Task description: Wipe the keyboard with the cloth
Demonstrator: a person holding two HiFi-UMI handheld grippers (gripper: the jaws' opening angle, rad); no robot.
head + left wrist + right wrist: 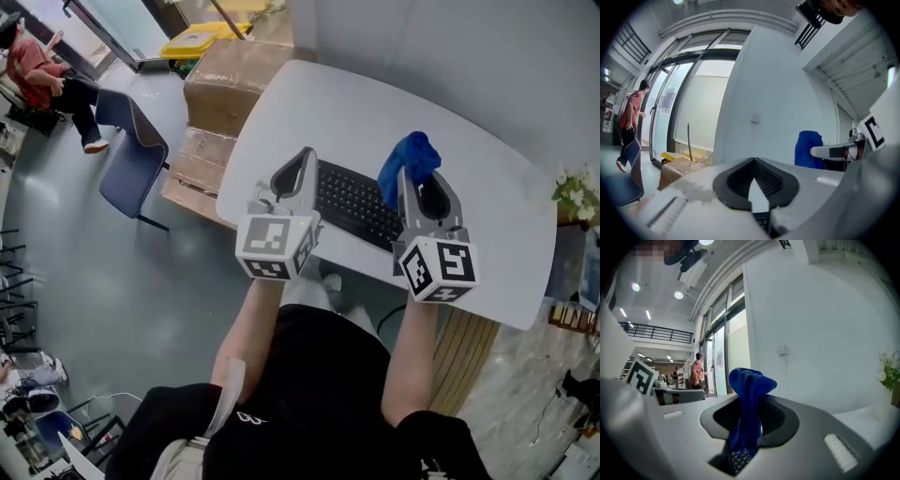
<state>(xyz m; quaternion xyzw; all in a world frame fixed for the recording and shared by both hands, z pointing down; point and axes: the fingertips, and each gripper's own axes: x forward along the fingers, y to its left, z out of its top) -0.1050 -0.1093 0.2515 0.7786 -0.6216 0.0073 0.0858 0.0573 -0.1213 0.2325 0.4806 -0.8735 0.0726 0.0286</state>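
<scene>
The right gripper (407,178) is clamped on the blue cloth (410,159), which bunches up out of its tips, held over the right part of the keyboard (354,202). The left gripper (304,159), jaws together on nothing, is at the keyboard's left end, over the white table (375,108).

I count one flat black keyboard (354,202) and one crumpled blue cloth (408,164) on a single rounded white tabletop (469,187). Two grey two-jaw tools: one left tool (304,159), one right tool (405,183). Beyond that: one blue chair (131,155), at least two stacked brown cardboard boxes (230,84), one yellow bin (192,42), one white-flowered plant (577,192) — and one seated person in red (42,70).
</scene>
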